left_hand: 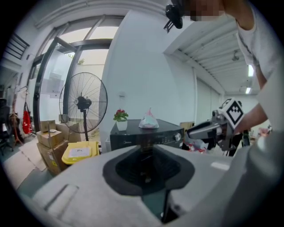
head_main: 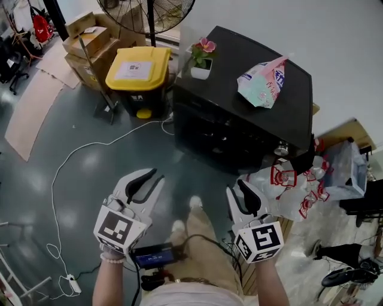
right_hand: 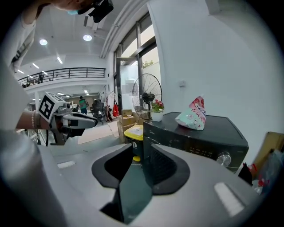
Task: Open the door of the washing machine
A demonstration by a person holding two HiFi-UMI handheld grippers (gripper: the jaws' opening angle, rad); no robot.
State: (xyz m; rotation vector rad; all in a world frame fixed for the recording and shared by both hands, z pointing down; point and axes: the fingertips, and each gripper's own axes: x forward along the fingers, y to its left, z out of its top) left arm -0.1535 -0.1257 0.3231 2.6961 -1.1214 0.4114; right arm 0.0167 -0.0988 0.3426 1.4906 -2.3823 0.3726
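Observation:
The black washing machine stands ahead, its dark front facing me with the door shut and a silver knob at the top right. My left gripper hovers over the floor short of the machine, open and empty. My right gripper hangs beside it at about the same distance, also open and empty. In the left gripper view the machine sits beyond the jaws, and the right gripper shows at the right. The right gripper view looks past its jaws at the machine's control panel.
A potted flower and a pink-and-teal bag rest on the machine's top. A yellow-lidded bin, cardboard boxes and a standing fan are to its left. Plastic bags lie at its right. A white cable runs across the floor.

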